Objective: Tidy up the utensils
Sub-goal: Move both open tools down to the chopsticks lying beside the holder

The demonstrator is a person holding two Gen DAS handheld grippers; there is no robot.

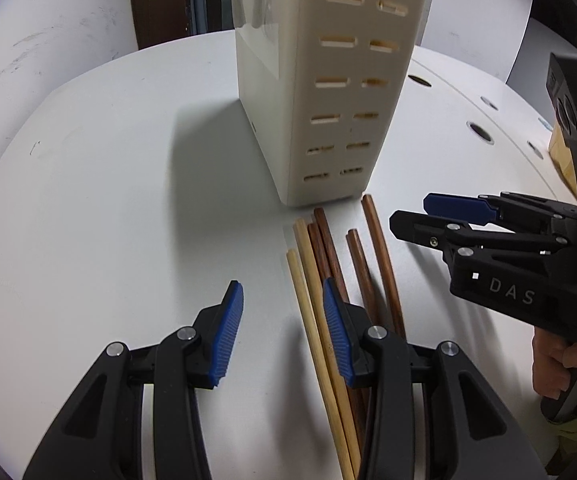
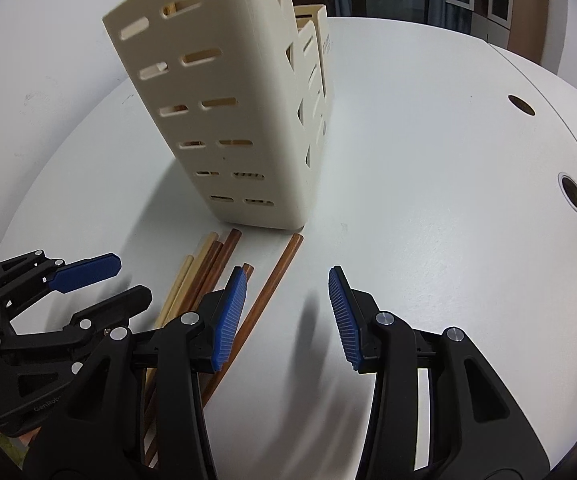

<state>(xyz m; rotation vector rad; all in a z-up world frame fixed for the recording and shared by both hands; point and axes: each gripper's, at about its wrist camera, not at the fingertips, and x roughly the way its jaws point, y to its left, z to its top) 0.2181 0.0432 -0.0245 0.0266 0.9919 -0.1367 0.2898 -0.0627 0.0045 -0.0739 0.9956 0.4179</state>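
White desk carries a cream slotted holder with loose chopsticks lying just before it, while left tool and right tool hover spread, gripping nothing.

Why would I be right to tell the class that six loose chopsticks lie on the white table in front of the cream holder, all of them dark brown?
Not quite. The loose chopsticks on the white table before the cream holder are not all dark brown: the left wrist view shows two pale ones beside four dark ones.

Chopsticks' near ends behind claw
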